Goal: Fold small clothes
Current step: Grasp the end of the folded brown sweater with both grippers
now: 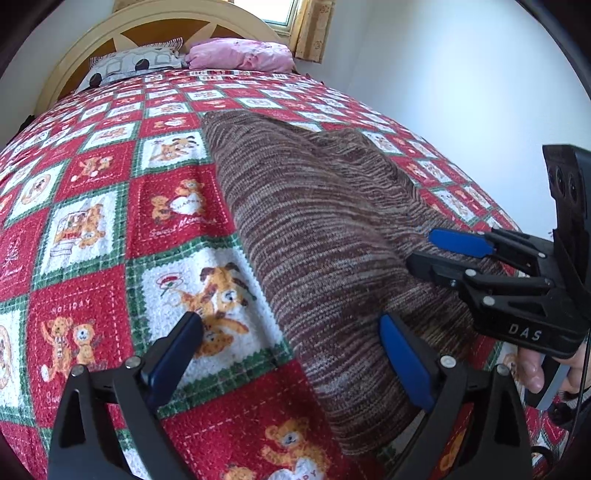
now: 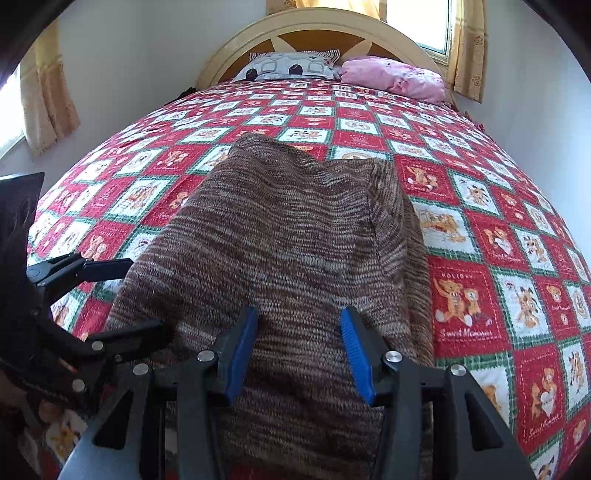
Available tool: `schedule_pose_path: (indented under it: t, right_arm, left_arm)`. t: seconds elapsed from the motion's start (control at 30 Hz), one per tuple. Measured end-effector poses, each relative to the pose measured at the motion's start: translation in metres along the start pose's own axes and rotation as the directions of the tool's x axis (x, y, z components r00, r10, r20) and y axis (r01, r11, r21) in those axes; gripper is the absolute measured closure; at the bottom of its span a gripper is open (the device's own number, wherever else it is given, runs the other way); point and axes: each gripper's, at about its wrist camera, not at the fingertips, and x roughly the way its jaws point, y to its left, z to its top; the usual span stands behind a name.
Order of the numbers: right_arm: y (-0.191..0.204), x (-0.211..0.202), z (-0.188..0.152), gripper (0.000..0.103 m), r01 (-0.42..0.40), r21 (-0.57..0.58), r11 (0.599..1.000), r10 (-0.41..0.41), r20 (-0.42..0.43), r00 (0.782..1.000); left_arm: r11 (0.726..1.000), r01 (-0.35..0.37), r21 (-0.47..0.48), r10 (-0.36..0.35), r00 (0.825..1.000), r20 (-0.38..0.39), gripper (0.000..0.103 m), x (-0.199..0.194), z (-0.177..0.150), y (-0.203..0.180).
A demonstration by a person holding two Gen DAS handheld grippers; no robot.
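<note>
Bedroom light falls on a bed whose red, white and green teddy-bear quilt [image 2: 480,258] serves as the work surface. Both tools hang low over its near end. On the left gripper [image 1: 291,354] the jaws stand wide apart: one blue finger sits over bare quilt, the other over the left edge of the brown knitted garment [image 1: 314,221], with nothing between them. Just beside it, the right gripper [image 2: 299,350] also has its jaws apart, straddling the near middle of the garment without pinching it. That garment lies lengthwise up the bed, with a fold or flap along its right side; two pillows [image 2: 295,66] rest well beyond, at the headboard [image 2: 332,26]. One risk, as I judge it, is closing too deep and catching quilt with knit; another is uneven lifting that skews the fold.
</note>
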Motion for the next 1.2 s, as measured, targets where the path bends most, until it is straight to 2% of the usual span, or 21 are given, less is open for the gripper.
schedule_pose_path:
  t: [0.2,0.27,0.33,0.4,0.47,0.5,0.6,0.67,0.7,0.8,0.9,0.93,1.1,1.2]
  right_arm:
    - [0.008,-0.003,0.046,0.055,-0.052,-0.039,0.998,0.053,0.022,0.998]
    - [0.015,0.003,0.068,0.055,-0.097,-0.042,0.994,0.098,0.029,0.995]
    - [0.026,0.022,0.084,0.063,-0.127,-0.053,0.991,0.127,-0.006,0.992]
    - [0.041,0.048,0.091,0.063,-0.119,-0.086,0.989,0.113,-0.073,0.991]
    - [0.052,0.078,0.089,0.063,-0.087,-0.131,0.988,0.07,-0.126,0.99]
    - [0.053,0.079,0.09,0.063,-0.077,-0.133,0.988,0.065,-0.093,0.993]
    - [0.049,0.077,0.093,0.063,-0.083,-0.098,0.992,0.074,-0.096,0.993]
    - [0.048,0.063,0.088,0.063,-0.065,-0.114,0.991,0.058,-0.062,0.996]
    - [0.048,0.054,0.085,0.063,-0.072,-0.113,0.991,0.067,-0.045,0.997]
    - [0.046,0.022,0.064,0.063,-0.164,-0.092,0.982,0.166,0.011,0.986]
    - [0.051,0.028,0.041,0.063,-0.133,-0.121,0.984,0.13,-0.033,0.991]
    - [0.047,0.031,0.034,0.062,-0.126,-0.102,0.987,0.126,-0.005,0.992]
    - [0.035,0.03,0.041,0.058,-0.181,-0.028,0.983,0.18,-0.026,0.983]
    - [0.027,0.019,0.039,0.049,-0.195,-0.036,0.98,0.194,-0.009,0.981]
  left_arm:
    - [1.0,0.006,-0.025,-0.006,1.0,0.009,0.003,-0.006,-0.006,0.004]
    - [1.0,0.004,-0.024,-0.004,1.0,0.009,0.003,-0.006,-0.005,0.003]
    - [1.0,0.004,-0.025,-0.003,1.0,0.009,0.003,-0.006,-0.005,0.003]
    - [1.0,0.007,-0.029,-0.006,1.0,0.012,0.003,-0.006,-0.006,0.004]
    - [0.999,0.012,-0.033,-0.012,1.0,0.014,0.003,-0.006,-0.006,0.005]
    - [0.999,0.017,-0.036,-0.016,1.0,0.014,0.002,-0.007,-0.006,0.005]
    - [0.998,0.034,-0.047,-0.033,0.999,0.019,0.002,-0.008,-0.006,0.008]
    - [0.998,0.036,-0.057,-0.035,0.999,0.024,0.002,-0.011,-0.007,0.01]
    - [0.998,0.033,-0.061,-0.032,0.999,0.026,0.002,-0.012,-0.008,0.011]
    - [0.995,0.02,-0.099,-0.015,0.999,0.044,0.002,-0.02,-0.013,0.017]
    - [0.99,0.034,-0.139,-0.027,0.998,0.054,0.002,-0.025,-0.018,0.024]
    - [0.99,0.034,-0.14,-0.027,0.998,0.053,0.002,-0.025,-0.019,0.024]
    - [0.994,-0.001,-0.109,0.005,0.999,0.032,0.001,-0.019,-0.016,0.015]
    - [0.992,0.01,-0.127,-0.005,0.999,0.037,0.001,-0.022,-0.016,0.02]
